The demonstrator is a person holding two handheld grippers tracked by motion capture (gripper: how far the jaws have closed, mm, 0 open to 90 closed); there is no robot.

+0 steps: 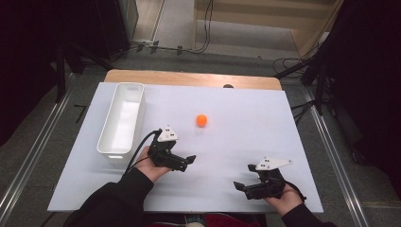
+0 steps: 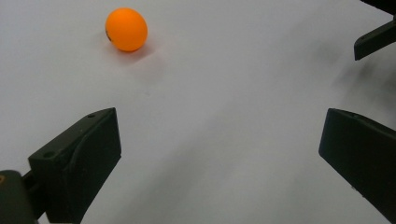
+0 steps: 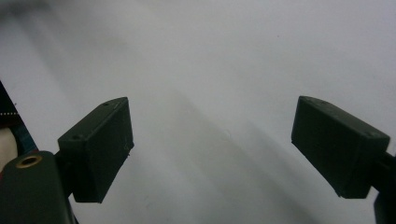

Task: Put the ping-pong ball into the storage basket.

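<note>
So the orange ball is sitting on the white table, roughly mid-table and a bit toward the far side, touching nothing. In the left gripper view there's a small dark mark on the ball's side, maybe print, but it's too tiny to read. No other labels or writing that I can make out anywhere.

The left gripper is hovering near the person's edge, left of centre, with its jaws wide apart and holding nothing. The ball is lying beyond it, a little to the right, clearly apart from the jaws. The left gripper's own view is showing bare table between the jaws and the ball up in the far left corner.

The right gripper is sitting at the near right, jaws also spread and empty, pointing left across the table. Its view is showing plain white surface between the jaws.

A white bin is standing along the left side, well apart from the ball, looking empty from above.
</note>
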